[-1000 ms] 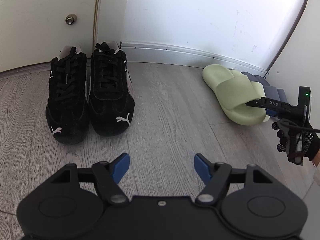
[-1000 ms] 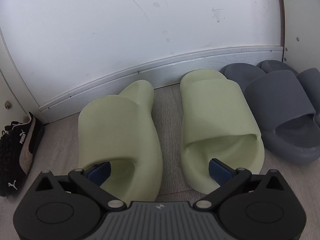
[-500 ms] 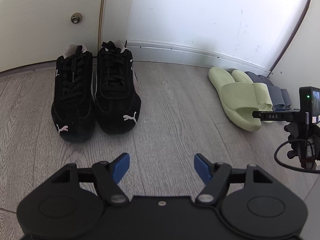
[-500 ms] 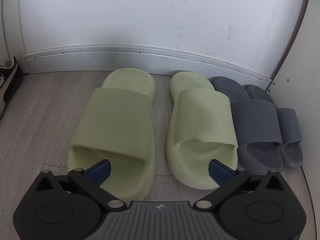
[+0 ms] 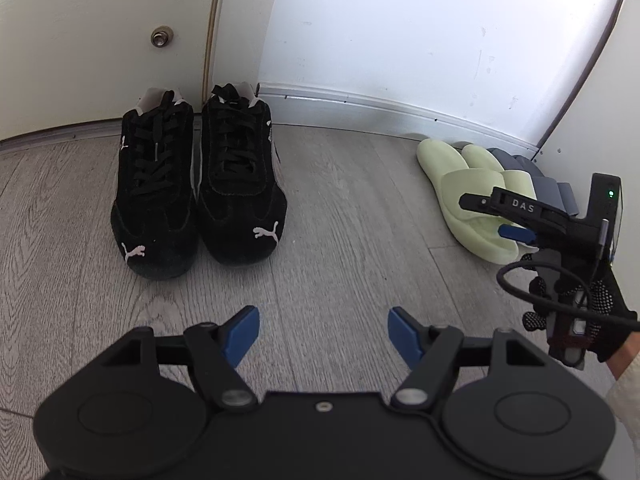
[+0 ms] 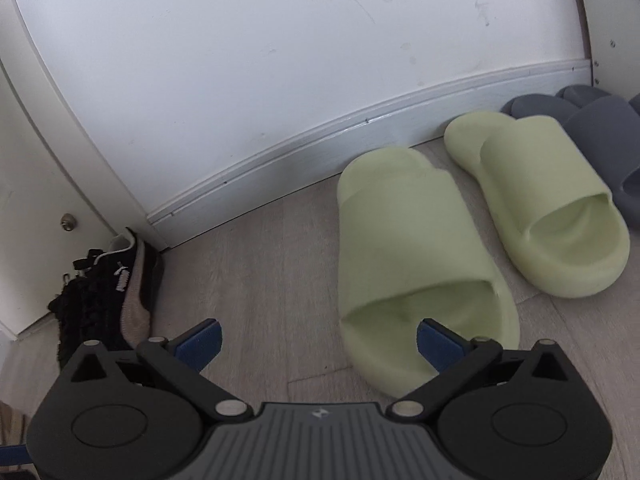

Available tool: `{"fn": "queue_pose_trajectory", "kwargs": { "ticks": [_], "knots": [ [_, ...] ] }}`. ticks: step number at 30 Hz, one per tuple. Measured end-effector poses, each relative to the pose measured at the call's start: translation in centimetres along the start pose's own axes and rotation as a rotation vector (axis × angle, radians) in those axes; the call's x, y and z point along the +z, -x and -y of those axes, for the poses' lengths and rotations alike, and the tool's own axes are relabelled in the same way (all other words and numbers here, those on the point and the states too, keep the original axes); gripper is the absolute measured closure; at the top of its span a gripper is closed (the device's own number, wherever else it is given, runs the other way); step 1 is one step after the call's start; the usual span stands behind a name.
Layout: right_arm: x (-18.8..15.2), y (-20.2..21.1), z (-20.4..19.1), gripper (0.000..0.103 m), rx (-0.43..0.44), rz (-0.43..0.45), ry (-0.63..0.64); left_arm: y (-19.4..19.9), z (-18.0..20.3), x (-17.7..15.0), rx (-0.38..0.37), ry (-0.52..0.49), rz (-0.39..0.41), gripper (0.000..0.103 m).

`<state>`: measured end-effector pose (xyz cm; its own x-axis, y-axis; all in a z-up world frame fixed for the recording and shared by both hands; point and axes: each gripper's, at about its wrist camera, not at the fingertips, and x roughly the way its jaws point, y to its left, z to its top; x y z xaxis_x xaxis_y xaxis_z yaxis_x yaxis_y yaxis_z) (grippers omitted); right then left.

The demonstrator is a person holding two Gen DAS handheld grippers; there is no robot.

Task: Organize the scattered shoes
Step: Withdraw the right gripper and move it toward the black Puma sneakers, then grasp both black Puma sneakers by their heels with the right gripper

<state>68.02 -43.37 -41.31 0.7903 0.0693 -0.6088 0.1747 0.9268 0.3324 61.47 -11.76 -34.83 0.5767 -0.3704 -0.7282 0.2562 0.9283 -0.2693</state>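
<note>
A pair of black sneakers [image 5: 200, 188] stands side by side against the wall, toes toward me; one shows in the right wrist view [image 6: 108, 292]. Two pale green slides [image 6: 416, 252] [image 6: 548, 208] lie side by side by the baseboard, with grey slides [image 6: 592, 128] beyond them in the corner. The slides also show in the left wrist view [image 5: 468, 196]. My left gripper [image 5: 324, 336] is open and empty above bare floor. My right gripper [image 6: 320, 340] is open and empty, just in front of the near green slide's opening; it shows in the left wrist view [image 5: 516, 220].
A white wall with a baseboard [image 5: 380, 108] runs behind the shoes. A cream door with a small round knob [image 5: 161, 36] is at the left. A white side panel [image 5: 600, 128] closes the right corner. Wood-look floor [image 5: 352, 216] lies between sneakers and slides.
Both grippers have pulled back from the shoes. The right gripper has swung left, so the green slides now sit right of its fingers. The shoes have not moved.
</note>
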Motion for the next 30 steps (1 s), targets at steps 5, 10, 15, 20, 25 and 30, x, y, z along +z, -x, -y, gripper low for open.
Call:
{"fn": "queue_pose_trajectory", "kwargs": {
  "ticks": [5, 10, 15, 20, 25, 30],
  "knots": [
    [0.4, -2.0, -0.5, 0.0, -0.028, 0.035, -0.058, 0.5, -1.8, -0.5, 0.023, 0.024, -0.005, 0.031],
    [1.7, -3.3, 0.9, 0.0, -0.066, 0.011, -0.114, 1.3, -3.7, -0.8, 0.038, 0.048, 0.003, 0.031],
    [1.7, -2.5, -0.4, 0.0, -0.115, -0.053, -0.051, 3.0, -5.7, -1.0, 0.056, 0.054, 0.029, 0.031],
    [-0.5, 1.6, -3.3, 0.0, -0.197, -0.099, 0.043, 5.3, -8.4, -1.7, 0.081, 0.061, 0.061, 0.031],
    [-5.0, 5.3, -10.2, 0.0, -0.084, -0.031, 0.14, 7.8, -11.3, -2.4, 0.108, 0.066, 0.093, 0.031],
    [-9.3, 6.2, -19.7, 0.0, 0.017, 0.068, 0.271, 10.8, -14.8, -2.6, 0.145, 0.086, 0.148, 0.031]
  ]
}}
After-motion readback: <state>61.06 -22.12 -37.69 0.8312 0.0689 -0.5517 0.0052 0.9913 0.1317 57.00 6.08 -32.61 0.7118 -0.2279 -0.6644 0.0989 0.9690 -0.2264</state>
